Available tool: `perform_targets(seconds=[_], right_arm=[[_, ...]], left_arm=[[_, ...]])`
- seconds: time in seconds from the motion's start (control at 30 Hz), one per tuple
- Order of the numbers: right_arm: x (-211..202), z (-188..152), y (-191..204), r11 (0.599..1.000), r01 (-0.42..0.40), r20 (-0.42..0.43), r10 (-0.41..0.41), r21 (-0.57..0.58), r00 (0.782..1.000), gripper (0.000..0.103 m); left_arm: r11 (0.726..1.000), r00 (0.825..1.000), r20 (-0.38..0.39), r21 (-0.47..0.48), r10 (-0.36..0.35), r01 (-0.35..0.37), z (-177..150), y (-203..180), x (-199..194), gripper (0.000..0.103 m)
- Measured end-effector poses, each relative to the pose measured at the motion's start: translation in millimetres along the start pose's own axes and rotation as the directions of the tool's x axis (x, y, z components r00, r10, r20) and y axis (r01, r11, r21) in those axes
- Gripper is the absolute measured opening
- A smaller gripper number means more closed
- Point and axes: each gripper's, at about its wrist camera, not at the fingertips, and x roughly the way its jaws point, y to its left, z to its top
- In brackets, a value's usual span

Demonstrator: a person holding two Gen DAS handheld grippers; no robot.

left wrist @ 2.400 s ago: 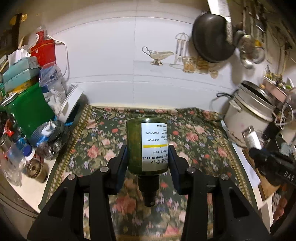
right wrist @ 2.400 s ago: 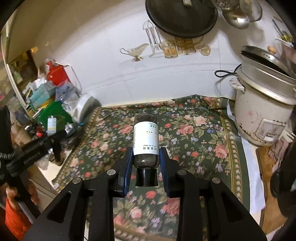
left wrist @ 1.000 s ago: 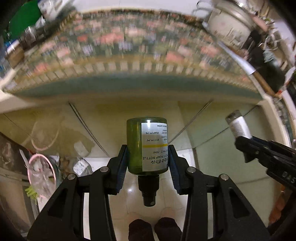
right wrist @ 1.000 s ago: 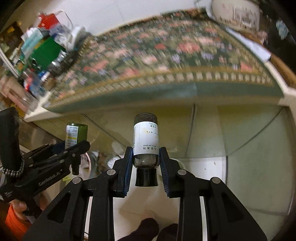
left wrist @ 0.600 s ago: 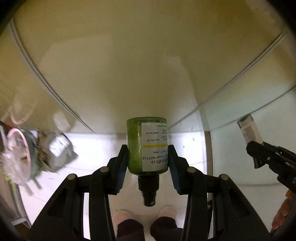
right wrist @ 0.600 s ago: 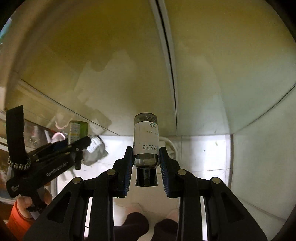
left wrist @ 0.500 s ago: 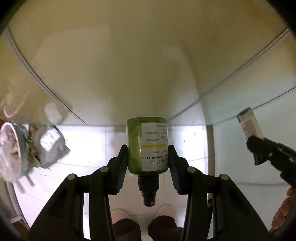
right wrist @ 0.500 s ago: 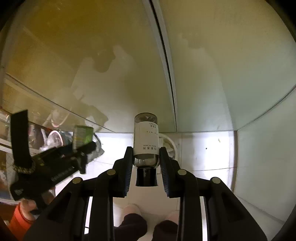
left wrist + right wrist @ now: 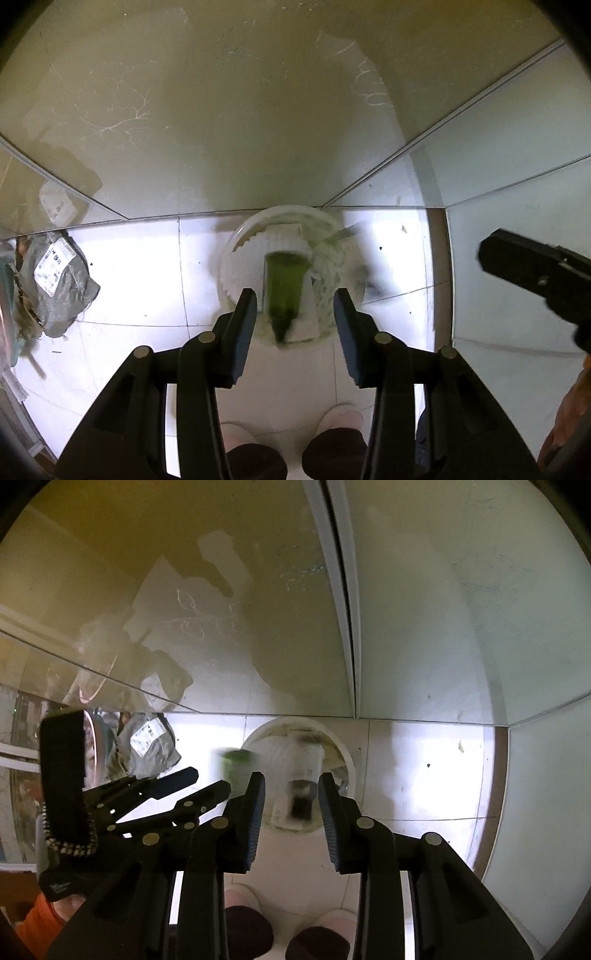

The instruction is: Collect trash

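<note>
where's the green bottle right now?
Left wrist view: green bottle is blurred, free between the open left hand-held gripper fingers, over the round white bin on the floor.

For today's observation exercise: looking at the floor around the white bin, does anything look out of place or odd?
Yes. A crumpled grey bag with a white label lies on the floor tiles left of the round white bin, not inside it. Also, the green bottle and clear bottle appear blurred in mid-fall between open jaws.

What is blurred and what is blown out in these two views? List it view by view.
Left wrist: the green bottle is smeared by motion over the bin; floor tiles glare white; the left tongs stay sharp. Right wrist: the white-label bottle is smeared too; the floor is overexposed.
</note>
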Motion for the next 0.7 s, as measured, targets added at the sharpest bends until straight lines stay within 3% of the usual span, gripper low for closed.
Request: perform_targets(seconds=[0.17, 0.33, 0.43, 0.57, 0.67, 0.7], right_arm=[[-32, 4, 7, 1.000, 0.006, 0.037, -0.006, 0.001, 0.999, 0.039], [-106, 9, 28, 1.000, 0.007, 0.094, -0.006, -0.014, 0.996, 0.039], [-159, 12, 42, 1.000, -0.001, 0.131, 0.005, -0.028, 0.991, 0.039], [-258, 12, 69, 0.998, -0.012, 0.199, 0.025, -0.065, 0.980, 0.039], [-335, 8, 90, 0.994, -0.022, 0.270, 0.050, -0.107, 0.961, 0.039], [-363, 6, 99, 0.992, -0.017, 0.301, 0.055, -0.126, 0.952, 0.039]], left_arm=[[0.999, 1.000, 0.009, 0.021, 0.026, -0.026, 0, -9, -29, 0.044], [0.997, 0.995, 0.071, 0.039, 0.069, -0.072, -1, -23, -109, 0.044], [0.995, 0.989, 0.126, 0.038, 0.083, -0.088, 0, -39, -181, 0.044], [0.994, 0.968, 0.232, 0.020, 0.100, -0.107, -3, -65, -293, 0.044], [0.993, 0.937, 0.331, 0.008, 0.109, -0.118, -11, -89, -382, 0.044], [0.993, 0.920, 0.377, 0.002, 0.108, -0.117, -16, -99, -421, 0.044]])
